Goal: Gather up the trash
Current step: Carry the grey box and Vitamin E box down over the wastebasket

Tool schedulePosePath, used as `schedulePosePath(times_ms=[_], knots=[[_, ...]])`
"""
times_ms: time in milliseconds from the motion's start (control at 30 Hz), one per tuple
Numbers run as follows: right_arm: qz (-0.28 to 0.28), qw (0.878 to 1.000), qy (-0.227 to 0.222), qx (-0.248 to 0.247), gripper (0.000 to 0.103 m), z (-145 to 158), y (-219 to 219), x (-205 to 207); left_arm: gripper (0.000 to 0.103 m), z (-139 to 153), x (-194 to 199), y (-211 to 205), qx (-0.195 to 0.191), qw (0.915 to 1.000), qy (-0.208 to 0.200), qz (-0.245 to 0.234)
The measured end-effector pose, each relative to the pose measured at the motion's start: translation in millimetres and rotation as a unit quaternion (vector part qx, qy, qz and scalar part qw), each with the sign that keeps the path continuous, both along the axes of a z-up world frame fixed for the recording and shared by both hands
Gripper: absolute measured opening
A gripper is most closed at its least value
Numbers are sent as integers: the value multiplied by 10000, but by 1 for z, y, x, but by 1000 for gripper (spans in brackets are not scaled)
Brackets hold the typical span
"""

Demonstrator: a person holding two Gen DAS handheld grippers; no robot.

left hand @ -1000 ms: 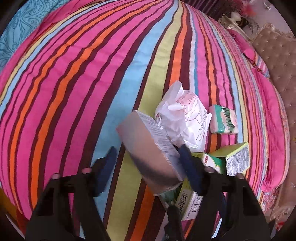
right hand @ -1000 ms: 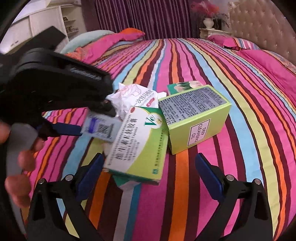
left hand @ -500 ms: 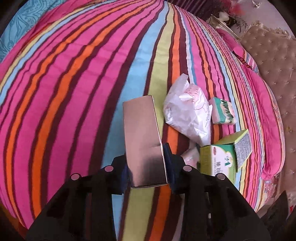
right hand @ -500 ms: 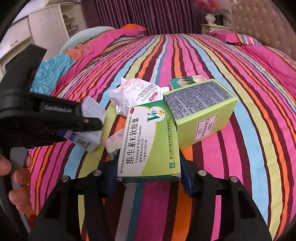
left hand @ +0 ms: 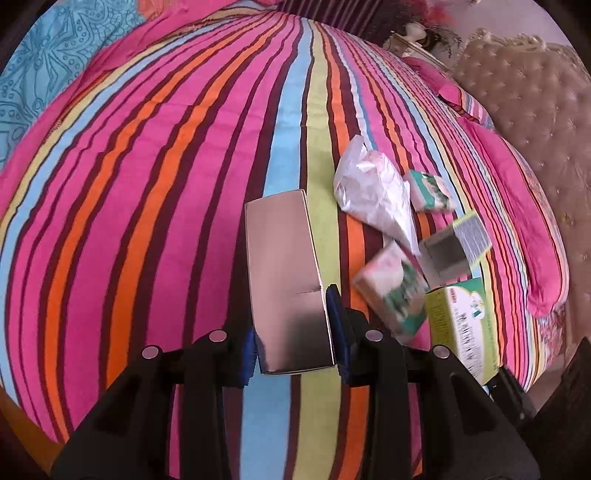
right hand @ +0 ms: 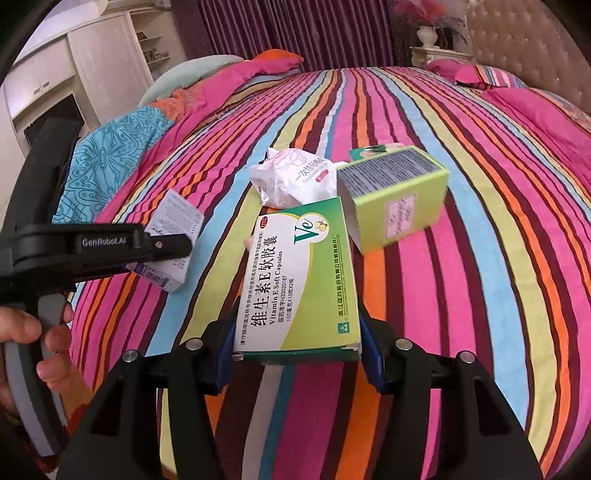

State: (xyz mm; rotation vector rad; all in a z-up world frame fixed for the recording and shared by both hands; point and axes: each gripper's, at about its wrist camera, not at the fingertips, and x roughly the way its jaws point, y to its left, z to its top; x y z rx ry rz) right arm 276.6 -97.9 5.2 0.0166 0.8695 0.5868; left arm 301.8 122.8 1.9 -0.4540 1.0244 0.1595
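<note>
My left gripper (left hand: 293,349) is shut on a silver-grey box (left hand: 286,280) and holds it above the striped bedspread (left hand: 147,184); the box also shows in the right wrist view (right hand: 173,236). My right gripper (right hand: 299,356) is shut on a green-and-white Vitamin E box (right hand: 303,280), also seen at the right of the left wrist view (left hand: 461,325). On the bed lie a crumpled white wrapper (right hand: 295,179), a lime-green box (right hand: 395,199), a small green tissue pack (left hand: 430,192) and a blurred small pack (left hand: 393,288).
The bed's tufted headboard (left hand: 528,122) stands at the right. Pink and blue pillows (right hand: 110,158) lie at the far left of the bed. A white cabinet (right hand: 92,70) and purple curtains (right hand: 295,29) stand beyond it.
Both grippers closed on their boxes and lifted them. The silver box came off the pile to the left; the Vitamin E box rose, and the lime-green box tipped aside.
</note>
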Motion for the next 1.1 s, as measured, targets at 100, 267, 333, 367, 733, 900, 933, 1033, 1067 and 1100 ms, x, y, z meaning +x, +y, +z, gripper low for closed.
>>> schedulePosePath(times_ms=[100, 267, 333, 367, 733, 900, 933, 1033, 1067, 1100], knots=[[-128, 9999, -9, 73, 53, 5, -16, -8, 34, 7, -17, -3, 146, 9998, -127, -109], [-393, 9991, 10, 158, 53, 10, -41, -21, 34, 17, -50, -12, 353, 9983, -326, -315], [-462, 9988, 22, 169, 53, 10, -49, -30, 34, 18, -64, -17, 429, 9976, -383, -396], [-491, 9986, 46, 197, 53, 10, -53, -34, 34, 18, -71, -20, 463, 9972, -404, -427], [-409, 9982, 187, 387, 53, 16, -68, -87, 34, 18, -154, -57, 581, 9915, -561, -1017], [-267, 9987, 307, 320, 53, 15, -67, -112, 34, 12, -190, -72, 606, 9893, -488, -1234], [-266, 9985, 351, 327, 53, 15, -68, -116, 34, 10, -197, -74, 605, 9890, -449, -1274], [-270, 9977, 500, 362, 53, 12, -74, -128, 34, 3, -214, -81, 637, 9876, -347, -1391], [-267, 9977, 528, 334, 53, 10, -76, -132, 34, 0, -221, -85, 656, 9866, -288, -1467], [-251, 9978, 551, 283, 53, 8, -78, -137, 34, -4, -226, -88, 673, 9857, -244, -1526]])
